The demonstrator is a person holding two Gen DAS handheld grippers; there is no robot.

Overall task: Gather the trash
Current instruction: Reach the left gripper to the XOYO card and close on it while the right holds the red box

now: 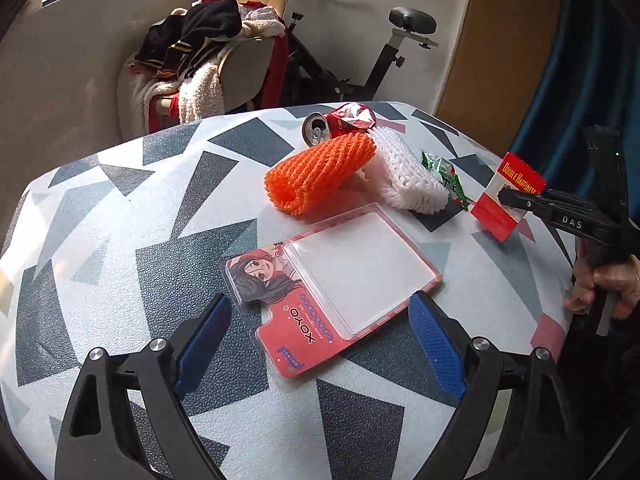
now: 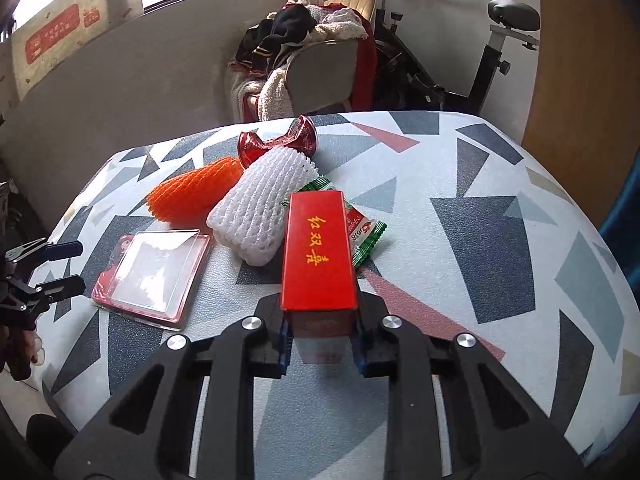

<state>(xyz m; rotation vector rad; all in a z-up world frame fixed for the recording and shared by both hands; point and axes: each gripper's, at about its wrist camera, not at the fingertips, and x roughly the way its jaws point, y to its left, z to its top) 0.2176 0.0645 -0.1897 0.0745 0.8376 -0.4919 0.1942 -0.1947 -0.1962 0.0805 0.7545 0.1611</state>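
My right gripper (image 2: 322, 336) is shut on a red cigarette box (image 2: 318, 252), lifted a little off the patterned table (image 2: 460, 216); the left wrist view shows the box (image 1: 506, 196) tilted in that gripper (image 1: 516, 200). My left gripper (image 1: 320, 308) is open, its blue pads either side of a red blister pack (image 1: 340, 284) lying flat, not pressing it. From the right wrist view the left gripper (image 2: 66, 264) sits beside the pack (image 2: 154, 272). Behind lie an orange foam net (image 1: 320, 172), a white foam net (image 1: 408, 176), a green wrapper (image 1: 444, 172) and a crushed red can (image 1: 340, 122).
A chair piled with clothes (image 1: 208, 56) and an exercise bike (image 1: 360, 52) stand beyond the table's far edge. A wooden panel (image 1: 504, 48) and blue curtain (image 1: 568, 80) are at the right. A hand (image 1: 608, 284) grips the right tool.
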